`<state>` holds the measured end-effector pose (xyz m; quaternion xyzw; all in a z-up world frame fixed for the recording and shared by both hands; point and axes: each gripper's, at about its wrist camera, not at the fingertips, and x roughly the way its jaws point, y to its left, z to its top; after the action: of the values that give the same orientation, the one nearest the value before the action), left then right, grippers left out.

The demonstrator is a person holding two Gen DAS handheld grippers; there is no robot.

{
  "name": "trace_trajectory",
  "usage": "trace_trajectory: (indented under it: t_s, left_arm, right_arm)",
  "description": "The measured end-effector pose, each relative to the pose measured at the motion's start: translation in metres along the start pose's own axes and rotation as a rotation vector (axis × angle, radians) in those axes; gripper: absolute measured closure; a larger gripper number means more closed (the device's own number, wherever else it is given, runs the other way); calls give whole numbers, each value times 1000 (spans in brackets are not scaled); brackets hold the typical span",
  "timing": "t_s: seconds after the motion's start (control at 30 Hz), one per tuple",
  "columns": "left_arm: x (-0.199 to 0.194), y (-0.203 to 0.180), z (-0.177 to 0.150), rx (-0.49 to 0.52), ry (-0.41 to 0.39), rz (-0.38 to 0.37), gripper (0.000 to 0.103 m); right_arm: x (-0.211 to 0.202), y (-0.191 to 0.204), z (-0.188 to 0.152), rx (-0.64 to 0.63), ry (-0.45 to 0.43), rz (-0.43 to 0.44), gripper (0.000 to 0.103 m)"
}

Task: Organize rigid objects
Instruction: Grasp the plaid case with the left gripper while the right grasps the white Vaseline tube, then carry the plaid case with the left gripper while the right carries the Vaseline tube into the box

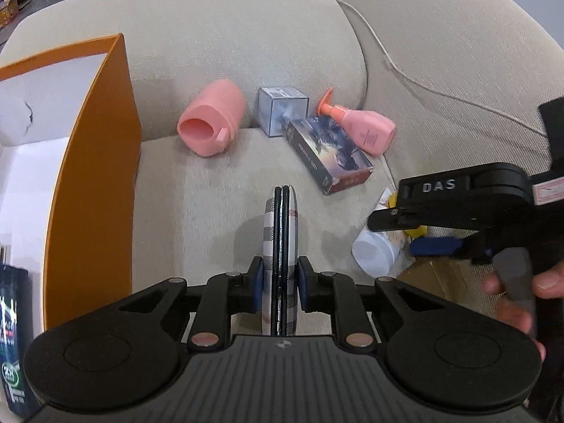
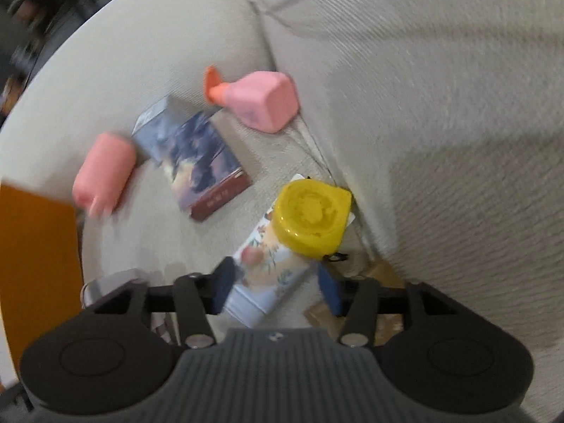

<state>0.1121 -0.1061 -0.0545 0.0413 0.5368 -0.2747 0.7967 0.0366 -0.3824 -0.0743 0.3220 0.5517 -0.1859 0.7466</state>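
My left gripper (image 1: 280, 278) is shut on a flat round plaid-patterned case (image 1: 281, 246), held on edge above the sofa seat. My right gripper (image 2: 278, 287) has its fingers either side of a floral bottle with a yellow cap (image 2: 310, 218); contact with the pads is unclear. It also shows from the side in the left wrist view (image 1: 409, 232). On the seat lie a pink cup (image 1: 211, 123), a small clear box (image 1: 282, 109), a dark picture box (image 1: 331, 151) and a pink pump bottle (image 1: 363, 127).
An orange box with a white inside (image 1: 91, 176) stands open at the left, with a dark bottle (image 1: 14, 345) in it. A white cord (image 1: 405, 70) runs over the right sofa cushion. A brown cardboard piece (image 1: 433, 275) lies under the right gripper.
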Motion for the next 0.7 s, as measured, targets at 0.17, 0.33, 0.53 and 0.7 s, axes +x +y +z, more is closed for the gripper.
trace_trajectory:
  t_s: [0.17,0.33,0.53,0.7]
  left_arm:
    - [3,6,3,-12,8,-16,82]
    - [2,10,0,-17,17,-26,82]
    - [-1,21,-9,-71,31,-46,82]
    - [-13,28,-21,-100,21,-55,82]
  right_arm:
    - [17,-1,4,84,0,-13,43]
    - [23,7,1,3,-9,-36,51]
    - [11,16,-29,-115,24,45,56]
    - [-3,14,-46,-102,22,129,57]
